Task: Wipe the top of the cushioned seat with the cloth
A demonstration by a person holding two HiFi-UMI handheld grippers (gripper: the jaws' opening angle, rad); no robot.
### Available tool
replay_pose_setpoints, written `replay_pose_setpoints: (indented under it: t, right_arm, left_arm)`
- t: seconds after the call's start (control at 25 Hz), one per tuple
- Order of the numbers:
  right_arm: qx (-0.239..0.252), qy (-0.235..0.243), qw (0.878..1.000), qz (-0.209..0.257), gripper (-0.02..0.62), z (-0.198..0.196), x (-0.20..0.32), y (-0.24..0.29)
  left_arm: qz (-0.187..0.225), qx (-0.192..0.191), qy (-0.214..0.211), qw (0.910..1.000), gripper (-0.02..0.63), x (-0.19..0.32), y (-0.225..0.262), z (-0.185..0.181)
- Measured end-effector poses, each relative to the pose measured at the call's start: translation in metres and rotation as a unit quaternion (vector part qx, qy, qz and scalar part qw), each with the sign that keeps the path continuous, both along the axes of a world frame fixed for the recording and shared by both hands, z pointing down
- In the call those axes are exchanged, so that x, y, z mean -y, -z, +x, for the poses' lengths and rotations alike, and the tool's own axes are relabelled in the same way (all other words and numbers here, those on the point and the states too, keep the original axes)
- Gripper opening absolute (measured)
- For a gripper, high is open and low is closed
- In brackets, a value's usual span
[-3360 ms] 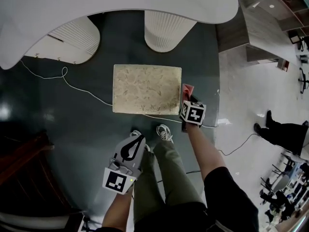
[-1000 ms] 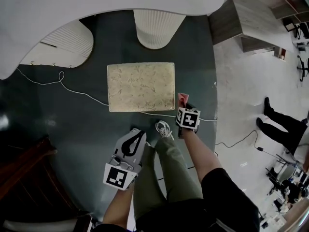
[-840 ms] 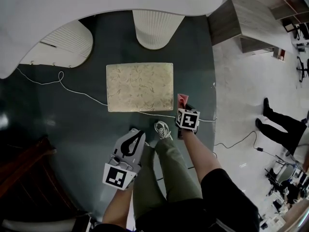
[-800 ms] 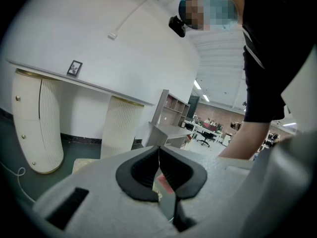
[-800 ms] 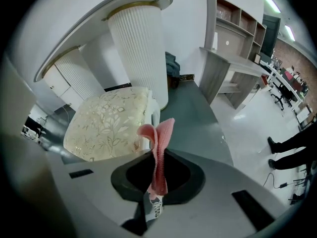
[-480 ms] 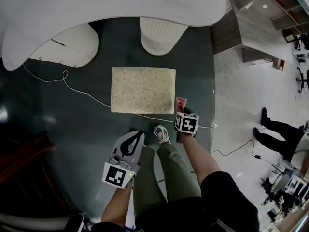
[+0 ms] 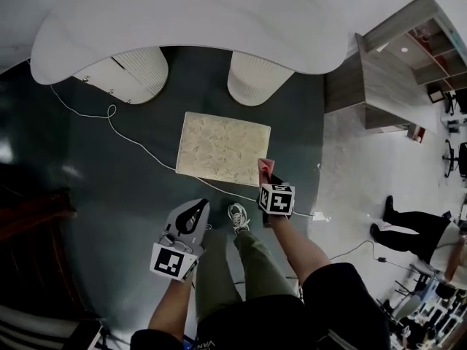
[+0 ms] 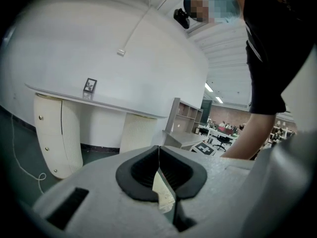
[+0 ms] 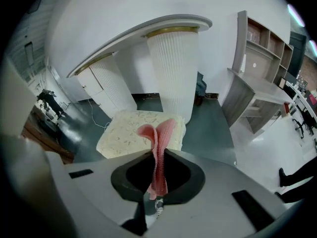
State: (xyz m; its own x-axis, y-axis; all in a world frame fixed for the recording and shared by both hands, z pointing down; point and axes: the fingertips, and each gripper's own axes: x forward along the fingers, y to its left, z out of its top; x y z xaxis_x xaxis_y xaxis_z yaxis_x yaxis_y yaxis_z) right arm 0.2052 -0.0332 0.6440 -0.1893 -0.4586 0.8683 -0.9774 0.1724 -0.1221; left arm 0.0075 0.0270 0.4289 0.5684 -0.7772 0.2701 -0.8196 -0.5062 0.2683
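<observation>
On the dark floor by the white counter sat the cushioned seat, w/ the right gripper at its near-right corner, jaws clamped on the pink cloth, which stuck up folded btwn them. Couldn't tell if cloth touched seat. Left gripper hung well apart from the seat, jaws pressed together.

cloth: ribbed knit | cushioned seat: mottled fabric | floor: glossy
</observation>
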Motion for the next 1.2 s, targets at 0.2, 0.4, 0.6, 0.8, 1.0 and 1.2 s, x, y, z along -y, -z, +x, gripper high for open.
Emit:
replay_pose_setpoints:
  t: [0.2, 0.4, 0.6, 0.8, 1.0, 1.2]
  right_arm:
    - [0.019, 0.048, 0.999, 0.013, 0.026, -0.028, -0.004, 0.03]
    - [0.048, 0.104, 0.993, 0.039, 0.026, -0.059, -0.012, 0.078]
    - [0.077, 0.145, 0.983, 0.085, 0.026, -0.082, -0.012, 0.14]
    - [0.103, 0.175, 0.972, 0.116, 0.026, -0.096, -0.02, 0.193]
    - [0.131, 0.197, 0.961, 0.141, 0.026, -0.107, -0.025, 0.242]
    - [0.152, 0.224, 0.948, 0.171, 0.026, -0.118, -0.038, 0.287]
  left_arm:
    - [0.01, 0.007, 0.024, 0.9996, 0.018, -0.005, 0.013, -0.01]
    - [0.002, 0.013, 0.048, 0.9987, 0.018, -0.014, 0.032, -0.021]
    - [0.01, 0.02, 0.071, 0.9972, 0.018, -0.025, 0.059, -0.036]
    - [0.012, 0.038, 0.092, 0.9949, 0.018, -0.04, 0.085, -0.054]
    - [0.029, 0.052, 0.105, 0.9927, 0.018, -0.042, 0.116, -0.063]
    - [0.056, 0.06, 0.103, 0.9913, 0.018, -0.048, 0.148, -0.065]
